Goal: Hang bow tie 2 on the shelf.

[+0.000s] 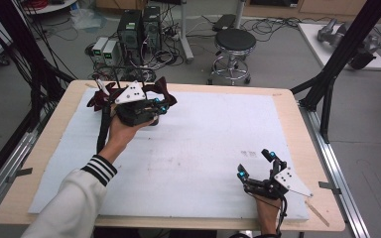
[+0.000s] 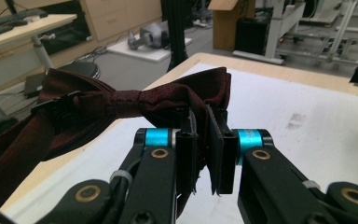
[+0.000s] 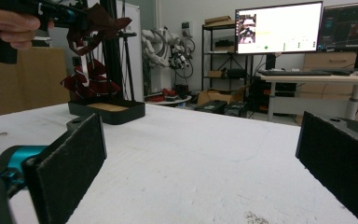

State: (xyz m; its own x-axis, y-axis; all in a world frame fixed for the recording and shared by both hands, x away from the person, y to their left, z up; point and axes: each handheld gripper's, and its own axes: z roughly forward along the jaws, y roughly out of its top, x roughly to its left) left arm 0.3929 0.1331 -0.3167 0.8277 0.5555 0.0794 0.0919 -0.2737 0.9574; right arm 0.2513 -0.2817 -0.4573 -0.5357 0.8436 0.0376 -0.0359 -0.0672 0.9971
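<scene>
Where the jaws of the left gripper press together, they pinch one wing of a dark red bow tie, held in the air over the far left part of the table.

Item: bow tie, woven cloth, with a strap trailing from the knot. It looks light, soft and floppy, likely to sag and swing; the stitched centre knot seems the firmest place to take hold.

A black tray sits below, holding a rack hung with similar ties.

The right gripper, jaws spread wide and holding nothing, rests low at the near right of the white foam sheet.
</scene>
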